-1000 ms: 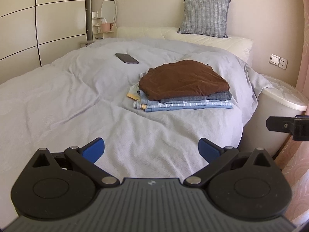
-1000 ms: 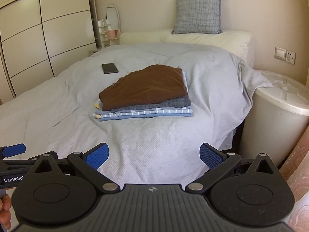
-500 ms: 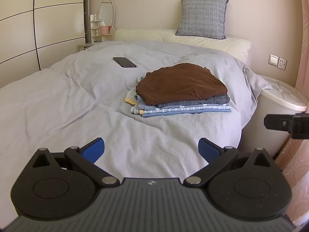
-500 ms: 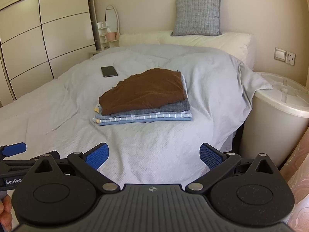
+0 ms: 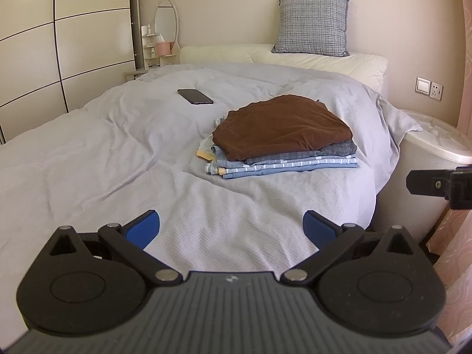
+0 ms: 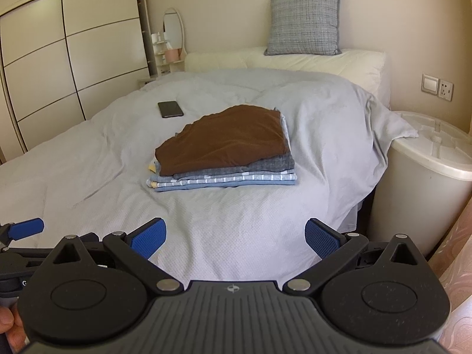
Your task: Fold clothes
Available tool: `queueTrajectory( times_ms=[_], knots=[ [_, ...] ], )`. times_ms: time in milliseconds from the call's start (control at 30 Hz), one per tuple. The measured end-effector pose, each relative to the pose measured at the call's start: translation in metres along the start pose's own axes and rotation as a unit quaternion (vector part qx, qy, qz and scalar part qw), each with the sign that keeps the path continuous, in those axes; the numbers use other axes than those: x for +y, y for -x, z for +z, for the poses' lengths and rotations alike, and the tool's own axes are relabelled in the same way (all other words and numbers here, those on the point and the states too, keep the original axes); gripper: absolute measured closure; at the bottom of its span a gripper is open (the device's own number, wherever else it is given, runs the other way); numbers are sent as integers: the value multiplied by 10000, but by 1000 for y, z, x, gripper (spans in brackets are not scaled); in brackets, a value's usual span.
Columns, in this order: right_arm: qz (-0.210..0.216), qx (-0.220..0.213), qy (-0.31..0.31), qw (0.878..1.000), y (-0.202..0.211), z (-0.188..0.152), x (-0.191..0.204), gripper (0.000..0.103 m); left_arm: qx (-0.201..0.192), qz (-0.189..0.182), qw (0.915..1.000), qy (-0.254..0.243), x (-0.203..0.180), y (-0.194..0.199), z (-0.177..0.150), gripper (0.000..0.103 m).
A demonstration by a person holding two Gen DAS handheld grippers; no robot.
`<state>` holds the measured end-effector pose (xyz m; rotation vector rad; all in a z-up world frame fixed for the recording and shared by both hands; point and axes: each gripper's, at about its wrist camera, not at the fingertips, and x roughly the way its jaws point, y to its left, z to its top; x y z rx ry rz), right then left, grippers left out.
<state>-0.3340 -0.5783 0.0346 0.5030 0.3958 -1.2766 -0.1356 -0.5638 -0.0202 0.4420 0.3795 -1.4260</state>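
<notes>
A stack of folded clothes (image 5: 283,141) (image 6: 227,153) lies on the grey bedspread (image 5: 103,153) (image 6: 236,224), a brown garment (image 5: 283,126) (image 6: 230,138) on top of grey and blue striped pieces. My left gripper (image 5: 231,228) hovers over the near end of the bed, open, nothing between its blue pads. My right gripper (image 6: 236,236) is open too, held well short of the stack. In the right wrist view the left gripper's blue fingertip (image 6: 26,228) shows at the left edge; in the left wrist view part of the right gripper's black body (image 5: 442,184) shows at the right edge.
A dark phone (image 5: 194,96) (image 6: 170,109) lies on the bedspread beyond the stack. A white lidded bin (image 5: 430,159) (image 6: 427,183) stands right of the bed. A grey pillow (image 5: 312,25) leans at the headboard. Wardrobe doors (image 6: 73,67) fill the left side.
Both views have tilted slightly, so the stack sits a little lower in frame. Both grippers stay open, and the clothes have not moved.
</notes>
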Motion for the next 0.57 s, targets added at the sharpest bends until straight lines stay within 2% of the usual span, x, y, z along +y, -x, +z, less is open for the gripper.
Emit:
queueTrajectory(
  times_ms=[400,567],
  knots=[
    [-79,6,151,9999,1,-3,1,0,42,43,10000,-5,-2,-1,-6,1],
    [-123,-19,235,9996,3,-3,4,0,-62,95,9999,-19,-1,1,-9,1]
  ],
)
